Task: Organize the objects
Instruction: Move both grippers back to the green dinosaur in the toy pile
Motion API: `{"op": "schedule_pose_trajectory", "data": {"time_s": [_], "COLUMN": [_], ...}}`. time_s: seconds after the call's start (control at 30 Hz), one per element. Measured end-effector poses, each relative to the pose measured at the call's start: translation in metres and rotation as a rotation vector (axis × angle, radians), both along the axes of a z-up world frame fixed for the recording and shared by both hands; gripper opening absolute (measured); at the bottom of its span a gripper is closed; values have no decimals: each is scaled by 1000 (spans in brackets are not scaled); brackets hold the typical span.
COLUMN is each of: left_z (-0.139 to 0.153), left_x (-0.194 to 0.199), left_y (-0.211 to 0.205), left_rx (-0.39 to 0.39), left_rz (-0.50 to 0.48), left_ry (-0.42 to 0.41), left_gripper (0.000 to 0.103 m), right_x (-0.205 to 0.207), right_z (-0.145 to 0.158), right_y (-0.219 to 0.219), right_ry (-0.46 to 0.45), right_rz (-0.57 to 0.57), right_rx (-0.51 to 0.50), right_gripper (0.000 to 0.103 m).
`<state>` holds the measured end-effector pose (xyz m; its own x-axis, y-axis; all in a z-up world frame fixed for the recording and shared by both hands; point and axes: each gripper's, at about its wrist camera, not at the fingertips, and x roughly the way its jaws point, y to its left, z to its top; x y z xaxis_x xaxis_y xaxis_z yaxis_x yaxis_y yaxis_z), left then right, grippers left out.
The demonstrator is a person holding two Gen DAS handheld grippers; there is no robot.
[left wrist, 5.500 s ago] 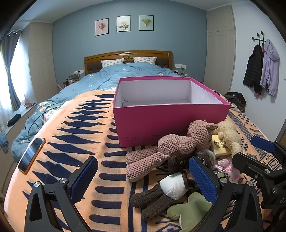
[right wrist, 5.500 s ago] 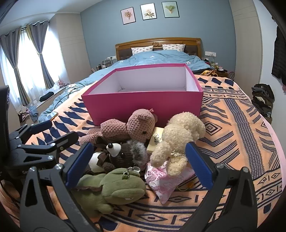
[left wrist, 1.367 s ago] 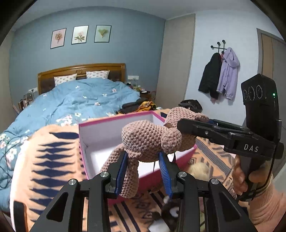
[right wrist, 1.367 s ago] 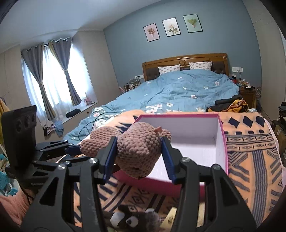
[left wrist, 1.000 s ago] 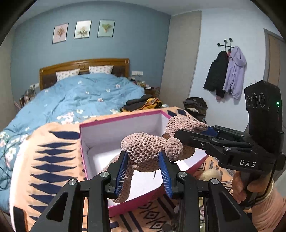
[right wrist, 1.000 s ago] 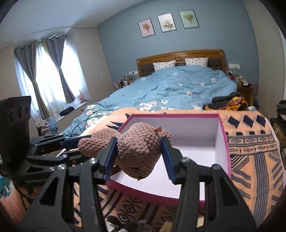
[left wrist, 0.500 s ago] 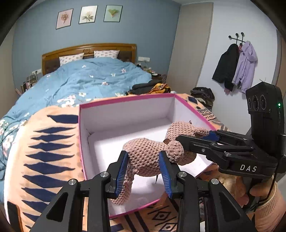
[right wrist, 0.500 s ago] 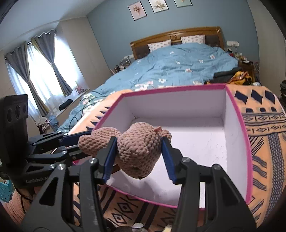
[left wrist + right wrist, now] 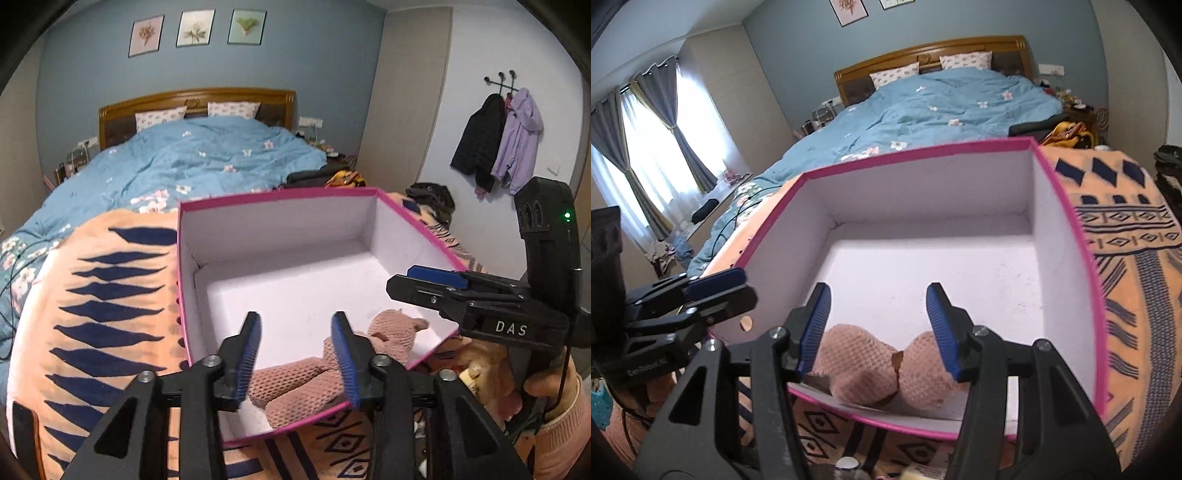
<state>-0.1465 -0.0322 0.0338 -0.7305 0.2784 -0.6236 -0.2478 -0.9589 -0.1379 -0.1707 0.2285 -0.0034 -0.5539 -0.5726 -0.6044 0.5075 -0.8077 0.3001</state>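
My left gripper (image 9: pixel 295 350): jaws just opening, pads clear of the pink knitted plush (image 9: pixel 314 376) lying below them in the pink box (image 9: pixel 258 195) | my right gripper (image 9: pixel 879 325): jaws likewise opening, plush under them at the near wall | left view only: coats (image 9: pixel 498 144) hang beyond-right | right view only: curtains (image 9: pixel 646 147) far left

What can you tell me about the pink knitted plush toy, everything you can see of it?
The pink knitted plush toy is a soft animal of dusty-pink, waffle-textured yarn, with a rounded head, a small ear flap and long limp limbs. It lies slumped on the white floor of the pink box, against the near wall. The left tongs and right tongs have just been opening; their blue pads stand clear of it, so it rests free. Its face is hidden.
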Motion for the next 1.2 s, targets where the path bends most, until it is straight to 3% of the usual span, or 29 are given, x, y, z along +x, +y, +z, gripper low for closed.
{"op": "schedule_pose_trajectory", "data": {"time_s": [0.03, 0.33, 0.5, 0.53, 0.7, 0.87, 1.2], "left_z": [3, 32, 40, 39, 24, 3, -34], "left_x": [5, 59, 89, 94, 117, 134, 174], "left_y": [0, 2, 4, 4, 9, 17, 51], "left_rx": [2, 30, 36, 38, 15, 20, -20], "left_rz": [-2, -37, -43, -42, -26, -71, -179], "left_ry": [17, 174, 233, 236, 243, 190, 102], "left_gripper": [56, 86, 91, 102, 103, 103, 103], "right_x": [4, 71, 114, 122, 149, 166, 176], "right_z": [3, 43, 54, 53, 37, 6, -39], "right_y": [2, 18, 31, 33, 47, 56, 61], "right_ry": [11, 182, 248, 253, 237, 178, 62], "right_rz": [1, 101, 174, 187, 217, 218, 240], "right_rx": [-5, -28, -35, -32, -11, 52, 82], "right_gripper": [57, 68, 75, 75, 84, 84, 84]}}
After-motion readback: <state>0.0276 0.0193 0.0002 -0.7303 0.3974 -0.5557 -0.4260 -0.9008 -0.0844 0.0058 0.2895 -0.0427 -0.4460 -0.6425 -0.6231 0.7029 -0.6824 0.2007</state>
